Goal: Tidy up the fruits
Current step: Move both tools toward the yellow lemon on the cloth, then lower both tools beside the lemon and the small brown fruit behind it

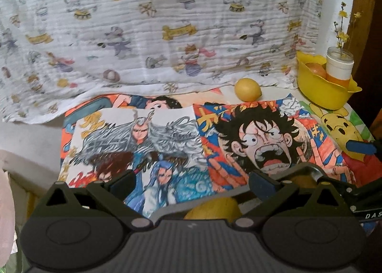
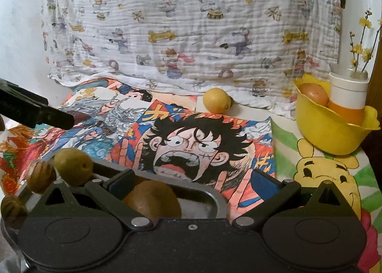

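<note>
A yellow lemon lies at the back of the table against the hanging cloth. At the back right, a yellow bowl holds an orange. My left gripper is open over the drawings, with a yellow fruit half hidden under it. My right gripper is open above a metal tray. In that tray a brown kiwi lies near the gripper's left finger, untouched. A greenish fruit and brown ridged nuts sit at the tray's left.
Coloured cartoon drawings cover the table. A white cup with yellow flower twigs stands in the bowl. A printed white cloth hangs behind. The other gripper's finger reaches in from the left.
</note>
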Tool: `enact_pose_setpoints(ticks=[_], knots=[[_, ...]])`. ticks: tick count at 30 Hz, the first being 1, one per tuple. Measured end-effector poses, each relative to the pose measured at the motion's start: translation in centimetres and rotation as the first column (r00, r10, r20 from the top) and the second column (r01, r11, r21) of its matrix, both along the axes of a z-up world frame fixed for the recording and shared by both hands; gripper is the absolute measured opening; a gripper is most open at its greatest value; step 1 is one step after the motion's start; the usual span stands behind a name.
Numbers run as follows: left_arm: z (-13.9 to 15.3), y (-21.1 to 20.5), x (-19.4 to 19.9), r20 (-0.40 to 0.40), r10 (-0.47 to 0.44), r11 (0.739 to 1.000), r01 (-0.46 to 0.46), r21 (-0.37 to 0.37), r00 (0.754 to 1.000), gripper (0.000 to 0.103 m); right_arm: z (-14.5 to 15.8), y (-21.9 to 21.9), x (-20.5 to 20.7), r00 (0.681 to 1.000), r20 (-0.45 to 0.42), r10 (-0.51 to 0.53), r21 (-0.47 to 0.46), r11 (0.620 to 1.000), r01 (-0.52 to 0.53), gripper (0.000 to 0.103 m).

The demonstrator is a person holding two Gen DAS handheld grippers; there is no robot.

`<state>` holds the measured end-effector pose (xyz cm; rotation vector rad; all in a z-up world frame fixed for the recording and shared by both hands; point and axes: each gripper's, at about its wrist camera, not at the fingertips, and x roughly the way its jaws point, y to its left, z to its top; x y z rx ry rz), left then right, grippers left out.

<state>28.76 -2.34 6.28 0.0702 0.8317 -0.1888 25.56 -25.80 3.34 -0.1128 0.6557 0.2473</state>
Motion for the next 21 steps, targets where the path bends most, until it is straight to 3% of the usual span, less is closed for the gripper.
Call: enact_pose_setpoints(ticks=[21], knots=[[-0.9, -1.7, 6.7, -0.061, -0.096, 0.995, 0.096, -0.006, 0.993, 0.102, 0.1, -0.7, 3.7, 1.000, 0.024, 0.005, -0.175, 0.985, -0.001, 0.102]])
